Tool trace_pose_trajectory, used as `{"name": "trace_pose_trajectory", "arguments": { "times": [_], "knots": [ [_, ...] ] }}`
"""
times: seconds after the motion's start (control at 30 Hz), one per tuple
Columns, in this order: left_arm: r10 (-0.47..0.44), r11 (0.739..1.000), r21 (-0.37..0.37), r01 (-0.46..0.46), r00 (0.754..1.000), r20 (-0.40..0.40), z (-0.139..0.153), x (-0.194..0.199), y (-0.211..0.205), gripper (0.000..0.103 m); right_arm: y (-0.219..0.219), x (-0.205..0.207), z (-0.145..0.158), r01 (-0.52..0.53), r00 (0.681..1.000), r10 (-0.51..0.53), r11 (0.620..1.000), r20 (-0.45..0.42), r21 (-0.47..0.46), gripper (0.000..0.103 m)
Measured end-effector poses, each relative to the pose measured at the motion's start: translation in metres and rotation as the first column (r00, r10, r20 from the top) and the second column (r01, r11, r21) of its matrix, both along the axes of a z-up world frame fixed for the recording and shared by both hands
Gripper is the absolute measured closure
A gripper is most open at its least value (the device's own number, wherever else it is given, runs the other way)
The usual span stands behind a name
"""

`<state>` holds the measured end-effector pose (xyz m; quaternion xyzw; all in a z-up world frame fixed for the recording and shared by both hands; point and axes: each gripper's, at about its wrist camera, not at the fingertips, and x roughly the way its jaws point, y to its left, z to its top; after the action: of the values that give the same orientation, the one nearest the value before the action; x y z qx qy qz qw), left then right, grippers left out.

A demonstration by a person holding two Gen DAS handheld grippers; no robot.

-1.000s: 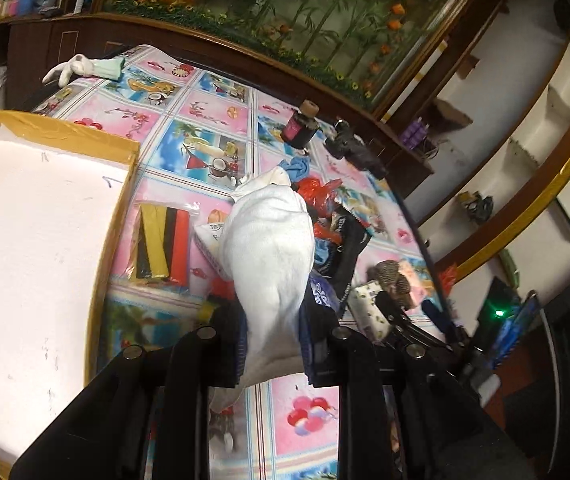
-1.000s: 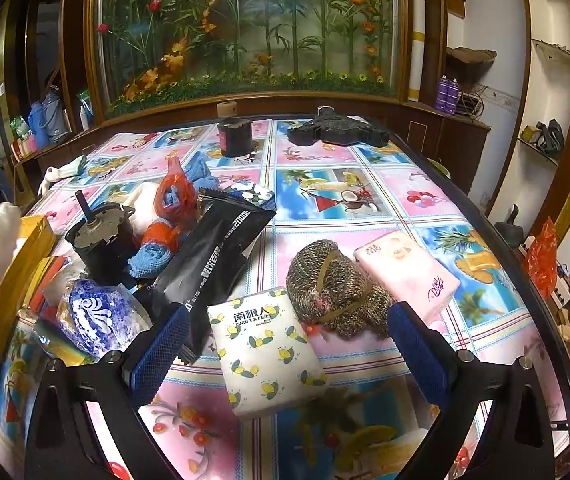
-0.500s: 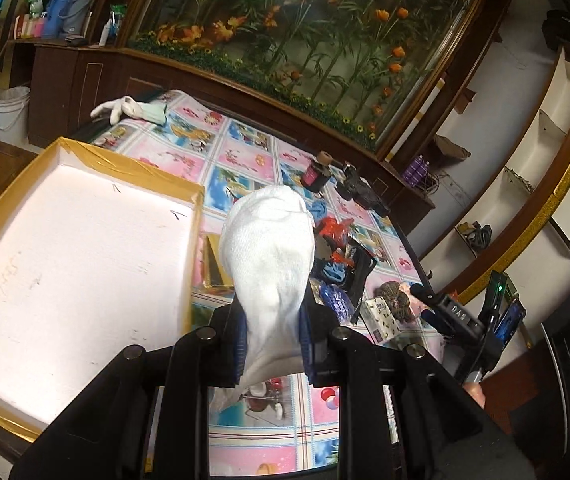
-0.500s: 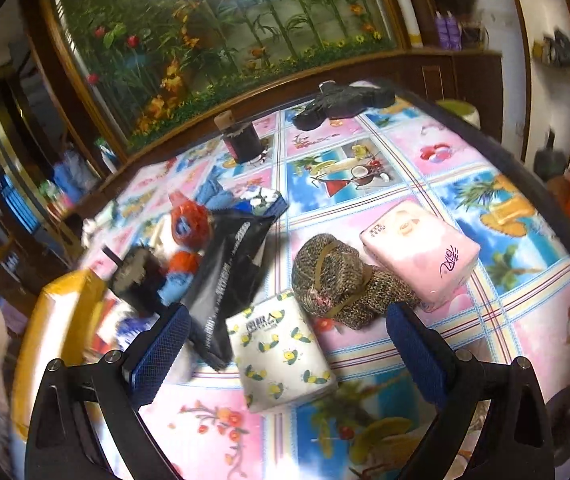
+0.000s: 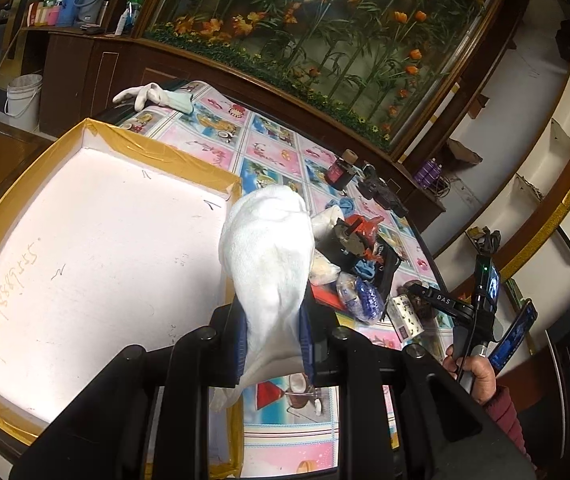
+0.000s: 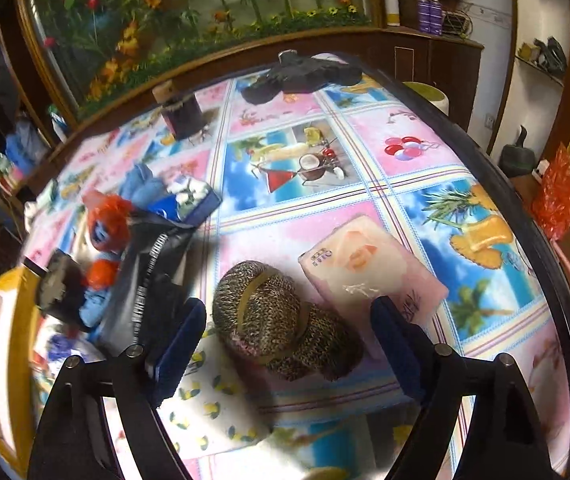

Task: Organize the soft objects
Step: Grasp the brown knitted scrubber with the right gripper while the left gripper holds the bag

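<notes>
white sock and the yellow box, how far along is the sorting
Nothing looks done: the yellow-edged box shows only its bare white floor. In hand: the left claw is shut on the white sock at the box's near wall. The right claw, its jaws just closing, straddles the knitted bundle without pressing it. The tissue packs and the pile remain.

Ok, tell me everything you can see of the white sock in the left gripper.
The white sock is soft ribbed knit, plain, slightly rumpled. The left gripper is shut on its lower part, blue-padded fingers pressing both sides. Its rounded end stands up and forward, a loose tail hangs below. It is off the table, by the rim of the yellow-edged box.
</notes>
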<state>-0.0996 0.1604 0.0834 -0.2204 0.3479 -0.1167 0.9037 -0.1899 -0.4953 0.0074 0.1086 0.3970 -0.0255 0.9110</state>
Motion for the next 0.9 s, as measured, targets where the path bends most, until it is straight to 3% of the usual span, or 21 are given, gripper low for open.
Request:
{"name": "trace_pose_trajectory", "arguments": {
  "times": [0.07, 0.1, 0.13, 0.33, 0.53, 0.7, 0.77, 0.9],
  "knots": [
    [0.008, 1.000, 0.003, -0.008, 1.000, -0.005, -0.001, 0.000, 0.001, 0.084, 0.008, 0.003, 0.006, -0.033, 0.999, 0.033, 0.999, 0.006, -0.017, 0.039],
    [0.011, 1.000, 0.002, -0.011, 1.000, -0.009, -0.001, 0.000, 0.001, 0.084, 0.010, 0.003, 0.007, -0.042, 0.999, 0.042, 0.999, 0.002, -0.014, 0.054],
    [0.013, 1.000, -0.001, -0.013, 1.000, -0.012, -0.002, -0.001, 0.000, 0.084, 0.014, 0.002, 0.008, -0.043, 0.999, 0.043, 0.999, -0.003, -0.023, 0.058],
    [0.015, 1.000, 0.004, -0.015, 1.000, -0.009, 0.000, -0.005, -0.001, 0.084, 0.015, -0.012, 0.010, -0.035, 0.999, 0.035, 0.999, 0.034, -0.026, 0.062],
    [0.007, 1.000, -0.011, -0.007, 1.000, 0.009, 0.011, -0.012, 0.007, 0.084, 0.009, -0.049, 0.040, -0.026, 0.991, 0.021, 0.999, 0.129, 0.035, 0.062],
    [0.013, 0.999, -0.036, -0.013, 1.000, 0.000, 0.022, -0.003, 0.030, 0.084, 0.032, -0.068, 0.069, -0.140, 0.977, 0.112, 0.979, 0.180, 0.152, 0.062],
    [0.030, 0.999, -0.011, -0.030, 1.000, -0.005, 0.027, 0.009, 0.040, 0.084, 0.053, -0.067, 0.075, -0.186, 0.971, 0.151, 0.965, 0.186, 0.187, 0.062],
    [0.058, 0.997, 0.044, -0.056, 0.998, -0.038, 0.023, 0.041, 0.054, 0.084, 0.116, -0.048, 0.078, -0.344, 0.937, 0.307, 0.898, 0.169, 0.274, 0.062]
  ]
}}
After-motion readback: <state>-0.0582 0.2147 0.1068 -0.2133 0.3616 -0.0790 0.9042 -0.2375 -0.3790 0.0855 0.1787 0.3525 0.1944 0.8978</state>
